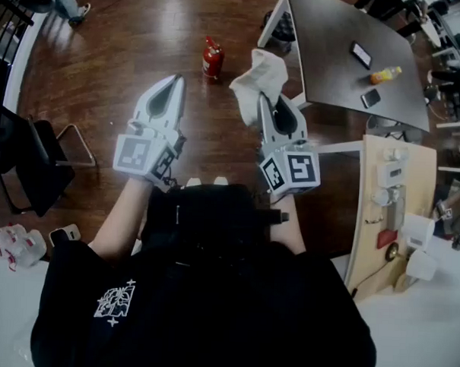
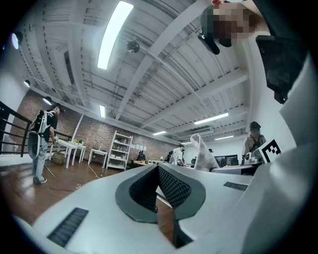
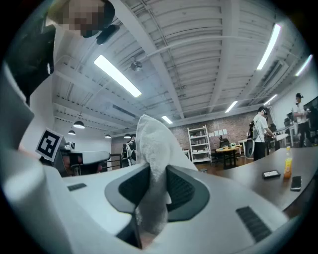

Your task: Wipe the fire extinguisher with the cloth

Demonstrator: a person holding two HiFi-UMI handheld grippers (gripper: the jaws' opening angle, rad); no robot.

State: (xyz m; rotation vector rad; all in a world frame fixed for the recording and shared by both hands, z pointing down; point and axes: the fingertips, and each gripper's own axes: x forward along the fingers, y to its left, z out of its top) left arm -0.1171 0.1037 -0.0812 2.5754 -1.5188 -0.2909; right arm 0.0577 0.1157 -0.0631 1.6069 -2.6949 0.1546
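Cloth in your right gripper; extinguisher on the floor ahead.
Your left gripper (image 1: 176, 79) has its jaws pressed together with nothing between them. The red fire extinguisher (image 1: 213, 57) stands upright on the wooden floor (image 1: 145, 31), beyond the two grippers and apart from both. Your right gripper (image 1: 262, 102) pinches the white cloth (image 1: 262, 72), which bunches up past the jaw tips. A dark table (image 1: 333, 77) stands further right.
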